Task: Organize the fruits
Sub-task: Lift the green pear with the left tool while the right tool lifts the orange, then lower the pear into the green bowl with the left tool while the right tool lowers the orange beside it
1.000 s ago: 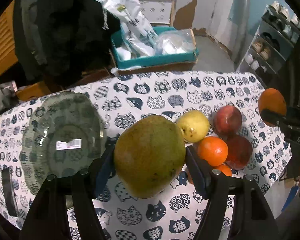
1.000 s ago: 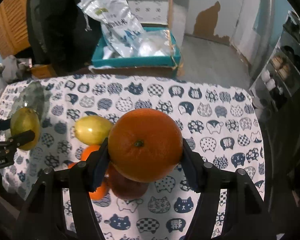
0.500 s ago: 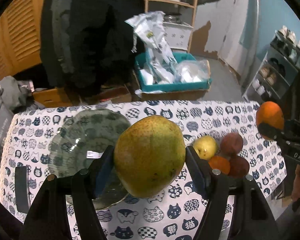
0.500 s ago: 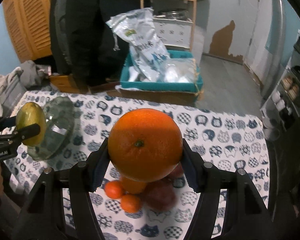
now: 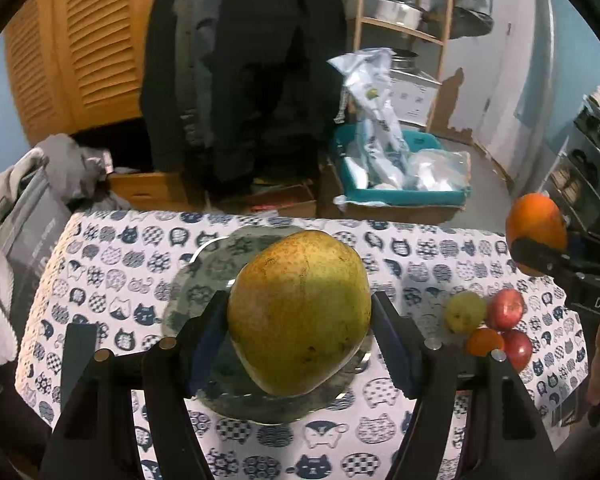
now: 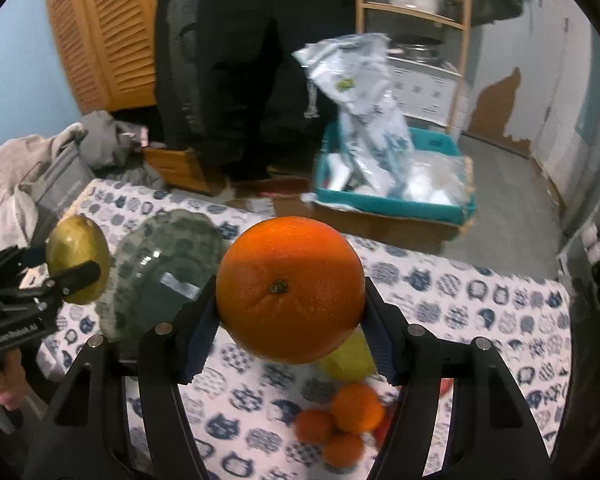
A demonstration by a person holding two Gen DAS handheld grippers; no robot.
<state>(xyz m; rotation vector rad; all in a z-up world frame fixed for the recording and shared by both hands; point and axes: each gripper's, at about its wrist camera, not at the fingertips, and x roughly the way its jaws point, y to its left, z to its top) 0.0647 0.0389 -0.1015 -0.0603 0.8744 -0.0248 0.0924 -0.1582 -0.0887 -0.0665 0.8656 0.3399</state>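
Note:
My left gripper (image 5: 300,340) is shut on a large green-yellow mango (image 5: 300,312), held in the air over the glass plate (image 5: 204,284) on the cat-print tablecloth. My right gripper (image 6: 290,332) is shut on a big orange (image 6: 290,290), up above the table to the right of the plate (image 6: 160,272). Each gripper shows in the other's view: the mango (image 6: 78,258) at far left, the orange (image 5: 536,232) at far right. On the cloth lie a yellow fruit (image 5: 464,312), two red fruits (image 5: 506,314) and small oranges (image 6: 356,408).
The table (image 5: 120,264) carries a cat-print cloth. Behind its far edge a person in dark clothes (image 5: 252,80) stands, beside a teal crate with plastic bags (image 5: 400,184) on a cardboard box. Grey clothes (image 5: 32,200) are heaped at the left. A wooden shelf (image 5: 404,20) stands behind.
Both grippers have risen and drawn back from the table with their fruit. The plate now lies under the mango, and the loose fruit looks smaller and farther off.

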